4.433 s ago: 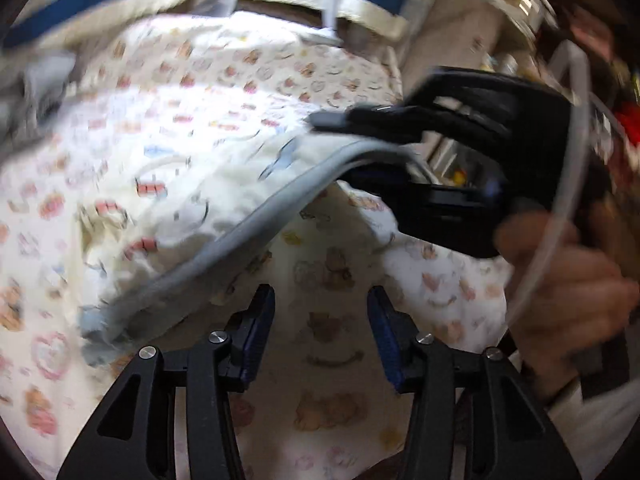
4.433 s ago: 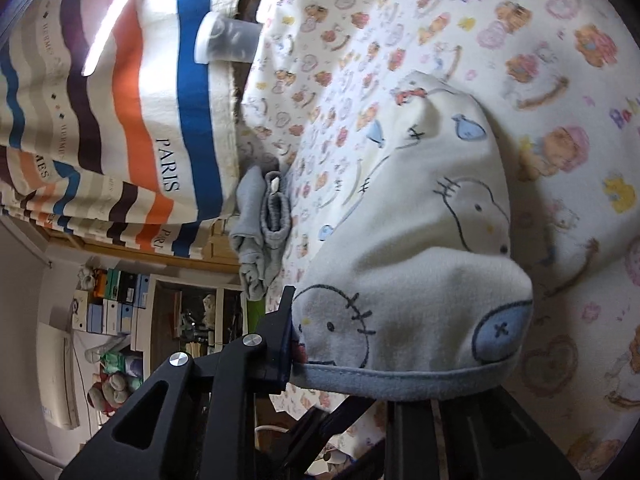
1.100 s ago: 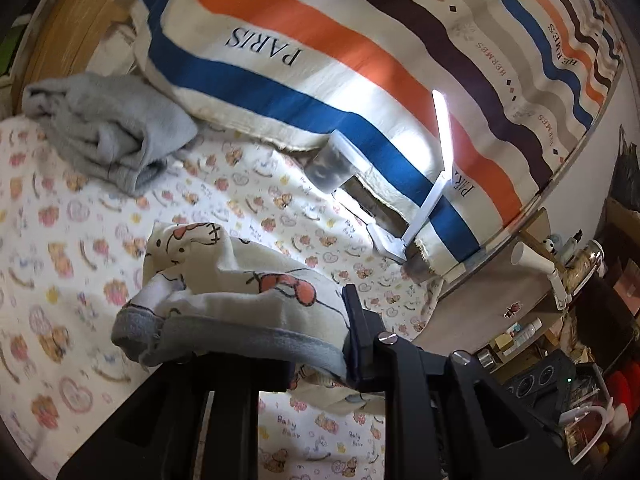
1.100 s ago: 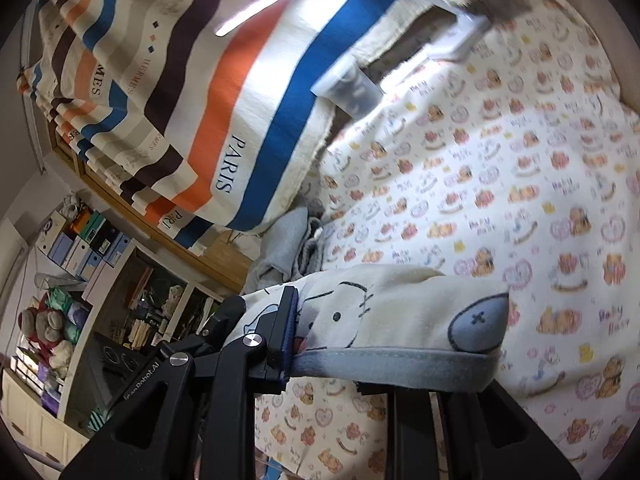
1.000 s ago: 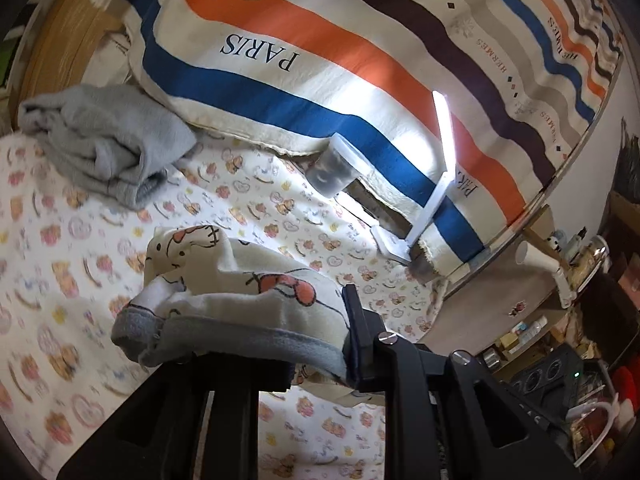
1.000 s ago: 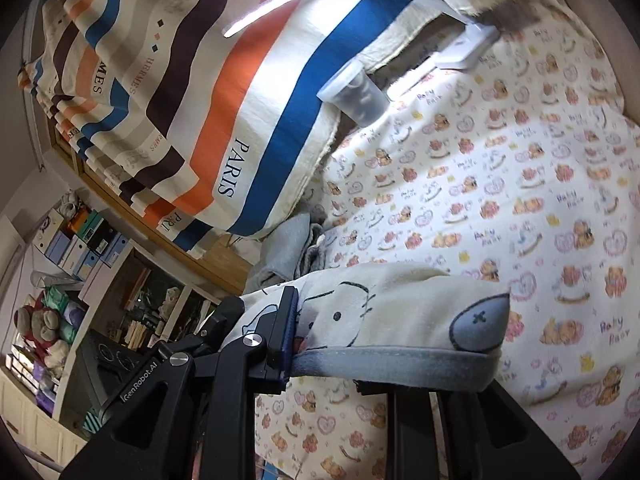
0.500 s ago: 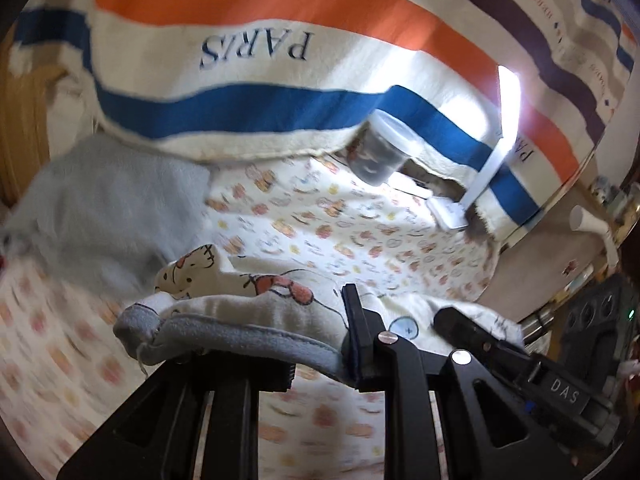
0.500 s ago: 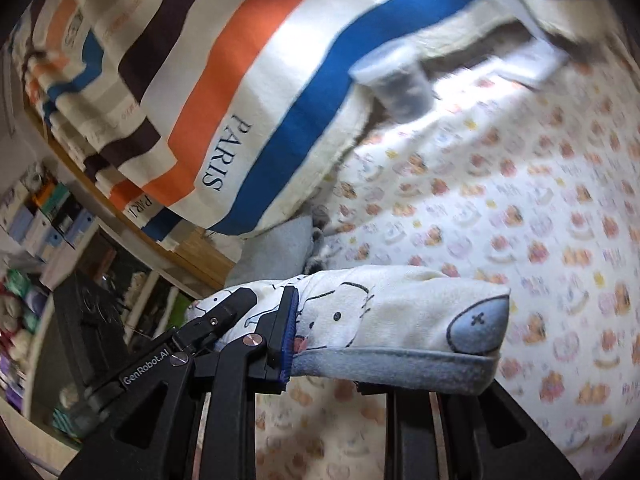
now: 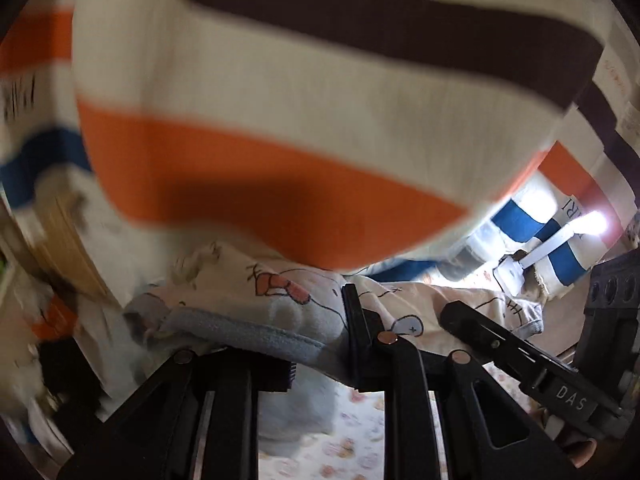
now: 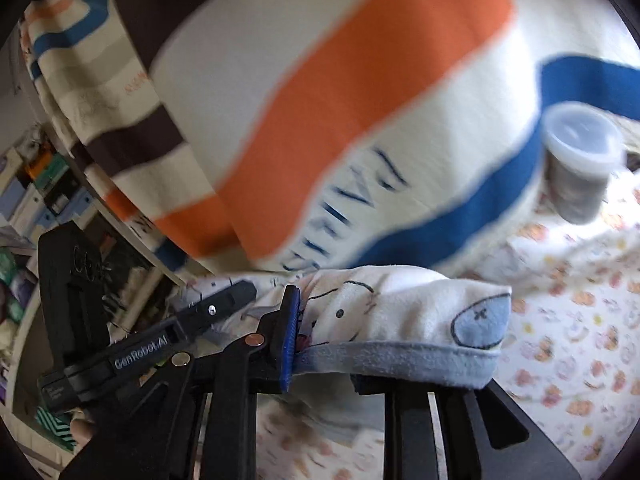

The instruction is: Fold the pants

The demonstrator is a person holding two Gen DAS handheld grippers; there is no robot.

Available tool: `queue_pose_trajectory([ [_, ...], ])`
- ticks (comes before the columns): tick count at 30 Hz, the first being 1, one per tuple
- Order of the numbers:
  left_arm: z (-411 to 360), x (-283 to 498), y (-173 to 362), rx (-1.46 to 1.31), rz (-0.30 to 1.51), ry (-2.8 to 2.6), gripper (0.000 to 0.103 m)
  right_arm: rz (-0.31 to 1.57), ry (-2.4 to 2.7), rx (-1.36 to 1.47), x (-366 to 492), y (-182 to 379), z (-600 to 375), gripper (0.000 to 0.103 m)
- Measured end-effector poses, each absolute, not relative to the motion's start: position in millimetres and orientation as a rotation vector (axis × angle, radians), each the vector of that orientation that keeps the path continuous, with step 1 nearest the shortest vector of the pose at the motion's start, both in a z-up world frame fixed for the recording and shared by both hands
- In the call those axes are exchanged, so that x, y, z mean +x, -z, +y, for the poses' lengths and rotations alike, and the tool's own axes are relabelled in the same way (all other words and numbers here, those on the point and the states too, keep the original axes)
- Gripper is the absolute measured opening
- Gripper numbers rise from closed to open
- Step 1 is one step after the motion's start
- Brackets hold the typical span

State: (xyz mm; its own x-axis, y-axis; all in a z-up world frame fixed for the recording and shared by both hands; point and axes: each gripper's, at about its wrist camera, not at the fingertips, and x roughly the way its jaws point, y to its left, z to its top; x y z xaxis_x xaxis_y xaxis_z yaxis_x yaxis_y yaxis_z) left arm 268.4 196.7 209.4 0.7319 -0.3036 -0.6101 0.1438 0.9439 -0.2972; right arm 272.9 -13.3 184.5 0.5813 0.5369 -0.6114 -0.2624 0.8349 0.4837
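The left gripper [image 9: 320, 344] and right gripper [image 10: 324, 348] are each clamped on the grey band of the cartoon-print pants [image 10: 400, 312], holding them up off the printed sheet [image 10: 580, 340], probably so the cloth hangs straight for a fold. A striped blanket [image 10: 320, 100] hangs close on the far side and crowds both views. A lidded plastic cup [image 10: 580, 160] sits far right, with a lit lamp [image 9: 560, 236] beyond

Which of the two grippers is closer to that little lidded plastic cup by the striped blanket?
Right. The right gripper, shut on the pants, has the plastic cup large and just ahead; from the left gripper it shows only small and blurred, off to the right.
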Motion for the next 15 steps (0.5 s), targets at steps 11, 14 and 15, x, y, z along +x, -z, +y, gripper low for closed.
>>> queue_pose_trajectory([
  [11, 243, 258, -7, -0.264, 1.076, 0.177, 0.019, 1.164, -0.549, 0.275, 239, -21, 36, 0.022],
  [14, 250, 245, 1, -0.295, 1.048, 0.185, 0.022, 1.155, -0.547, 0.269, 225, -5, 33, 0.022],
  [15, 250, 242, 0, -0.288, 1.043, 0.178, 0.023, 1.157, -0.548, 0.274, 222, -3, 31, 0.022],
])
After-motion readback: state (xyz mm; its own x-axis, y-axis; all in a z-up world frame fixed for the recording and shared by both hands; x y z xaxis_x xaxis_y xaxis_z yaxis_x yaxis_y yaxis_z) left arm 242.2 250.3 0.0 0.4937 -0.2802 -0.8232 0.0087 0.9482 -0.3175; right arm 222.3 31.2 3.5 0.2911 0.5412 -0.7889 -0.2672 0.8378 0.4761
